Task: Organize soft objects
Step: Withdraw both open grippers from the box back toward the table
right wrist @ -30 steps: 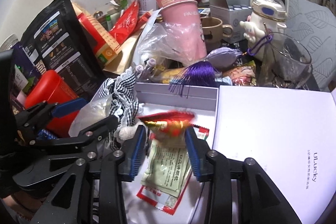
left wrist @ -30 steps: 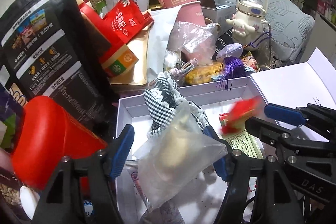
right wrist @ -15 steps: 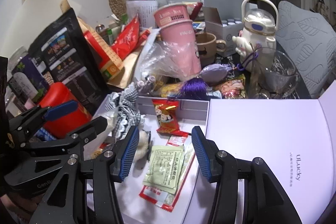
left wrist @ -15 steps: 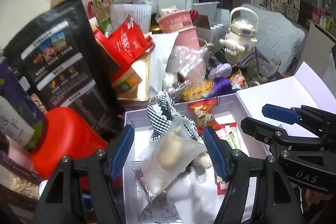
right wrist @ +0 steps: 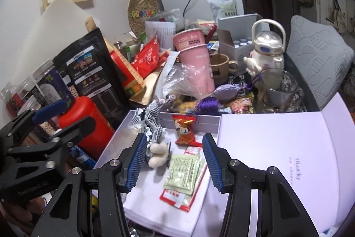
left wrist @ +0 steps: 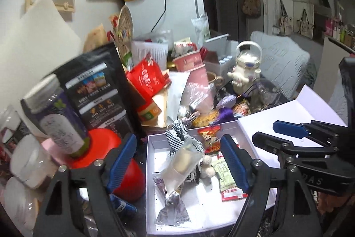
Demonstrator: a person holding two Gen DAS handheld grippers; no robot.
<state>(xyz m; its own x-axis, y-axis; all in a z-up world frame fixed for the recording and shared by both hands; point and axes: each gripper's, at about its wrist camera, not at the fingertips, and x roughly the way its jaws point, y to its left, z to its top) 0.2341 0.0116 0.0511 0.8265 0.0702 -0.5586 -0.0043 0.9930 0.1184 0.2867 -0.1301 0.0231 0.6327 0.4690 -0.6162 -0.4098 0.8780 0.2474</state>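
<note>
Left wrist view: left hand-held gripper (left wrist: pixel 177 161) hangs above the white box (left wrist: pixel 153 192), jaws wide and opening; nothing gripped, blue pads clear of everything. Seen between them, lying in the box: clear plastic pouch (left wrist: pixel 180 167) with a pale item inside, resting on black-and-white gingham cloth (left wrist: pixel 177 137); silver foil sachet (left wrist: pixel 173 210) at the near end; red snack packet (left wrist: pixel 209 137) at the far wall. Right hand-held gripper (left wrist: pixel 286 133) enters from the right, over the box lid (left wrist: pixel 288 112).

Right wrist view: right hand-held gripper (right wrist: pixel 174 161) partly open, empty, above the same white box (right wrist: pixel 144 199). Below its jaws: green sachet (right wrist: pixel 182 172) on a red-edged sachet (right wrist: pixel 177 197), small cream plush (right wrist: pixel 158 153) beside the gingham cloth (right wrist: pixel 150 117), red snack packet (right wrist: pixel 184 130) leaning by the far wall. Left hand-held gripper (right wrist: pixel 64 113) at left, beside a red canister (right wrist: pixel 88 126). Worktop behind heavily cluttered.
</note>
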